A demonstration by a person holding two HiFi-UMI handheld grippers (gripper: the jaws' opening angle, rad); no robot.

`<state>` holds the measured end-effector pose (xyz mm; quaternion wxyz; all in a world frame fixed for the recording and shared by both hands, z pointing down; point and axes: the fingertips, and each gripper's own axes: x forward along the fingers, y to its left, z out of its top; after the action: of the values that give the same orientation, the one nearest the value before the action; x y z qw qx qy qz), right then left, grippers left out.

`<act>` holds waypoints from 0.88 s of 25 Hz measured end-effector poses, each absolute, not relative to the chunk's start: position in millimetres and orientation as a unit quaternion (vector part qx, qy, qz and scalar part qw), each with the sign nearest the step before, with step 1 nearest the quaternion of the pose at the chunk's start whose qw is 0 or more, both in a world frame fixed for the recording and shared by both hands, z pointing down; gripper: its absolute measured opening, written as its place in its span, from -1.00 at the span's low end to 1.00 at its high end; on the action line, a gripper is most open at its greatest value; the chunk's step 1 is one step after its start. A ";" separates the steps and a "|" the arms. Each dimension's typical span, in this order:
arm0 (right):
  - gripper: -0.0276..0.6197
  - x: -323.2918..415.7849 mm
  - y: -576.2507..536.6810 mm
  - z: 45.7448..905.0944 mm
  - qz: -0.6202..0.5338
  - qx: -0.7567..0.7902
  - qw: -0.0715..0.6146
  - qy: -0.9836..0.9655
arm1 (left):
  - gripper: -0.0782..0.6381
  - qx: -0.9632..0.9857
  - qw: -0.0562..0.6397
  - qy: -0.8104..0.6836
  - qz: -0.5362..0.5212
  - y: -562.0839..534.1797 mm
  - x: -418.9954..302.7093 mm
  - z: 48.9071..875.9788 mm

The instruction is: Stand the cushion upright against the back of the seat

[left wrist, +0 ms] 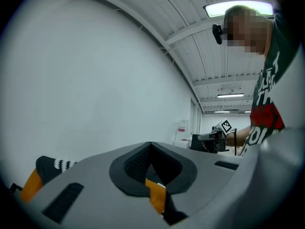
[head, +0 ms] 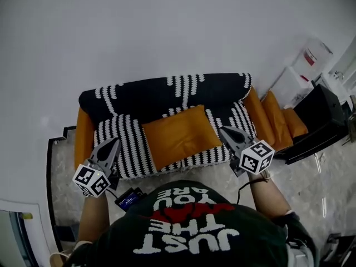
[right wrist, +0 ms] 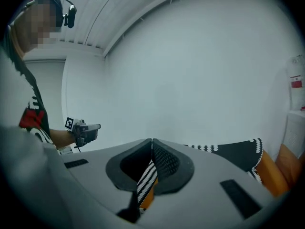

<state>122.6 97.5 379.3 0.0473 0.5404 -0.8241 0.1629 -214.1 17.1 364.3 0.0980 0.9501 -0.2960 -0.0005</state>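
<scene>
Left gripper (head: 116,142), right gripper (head: 222,130) (shut) flanking cushion (head: 181,136)

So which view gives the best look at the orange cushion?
The head view: the whole cushion shows, lying on the striped seat. The left gripper view shows only an orange sliver below its jaws, the right gripper view a similar sliver; cushion or sofa side, I cannot tell.

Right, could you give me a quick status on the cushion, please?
Left gripper and right gripper shut, empty. Cushion flat on sofa seat, not yet upright. Nothing in the way.
</scene>
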 end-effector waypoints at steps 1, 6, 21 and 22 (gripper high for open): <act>-0.83 124.4 89.2 381.7 0.167 0.542 0.048 -0.822 | -0.78 0.950 0.103 -0.295 0.000 9.5 -213.2 368.1; -0.82 144.1 65.1 404.4 0.197 0.543 0.058 -0.814 | -0.78 0.946 0.129 -0.296 0.012 -9.7 -197.1 389.4; -0.47 279.2 -46.0 485.4 0.275 0.481 0.073 -0.829 | -0.78 0.922 0.151 -0.351 0.059 -56.4 -69.1 408.4; -0.42 281.6 -51.5 492.3 0.280 0.479 0.079 -0.828 | -0.78 0.922 0.154 -0.350 0.066 -59.1 -66.9 412.9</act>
<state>281.6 -51.5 492.3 0.0793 0.4788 -0.8283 0.2801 -66.9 -59.1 412.9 0.1542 0.9218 -0.3495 0.0657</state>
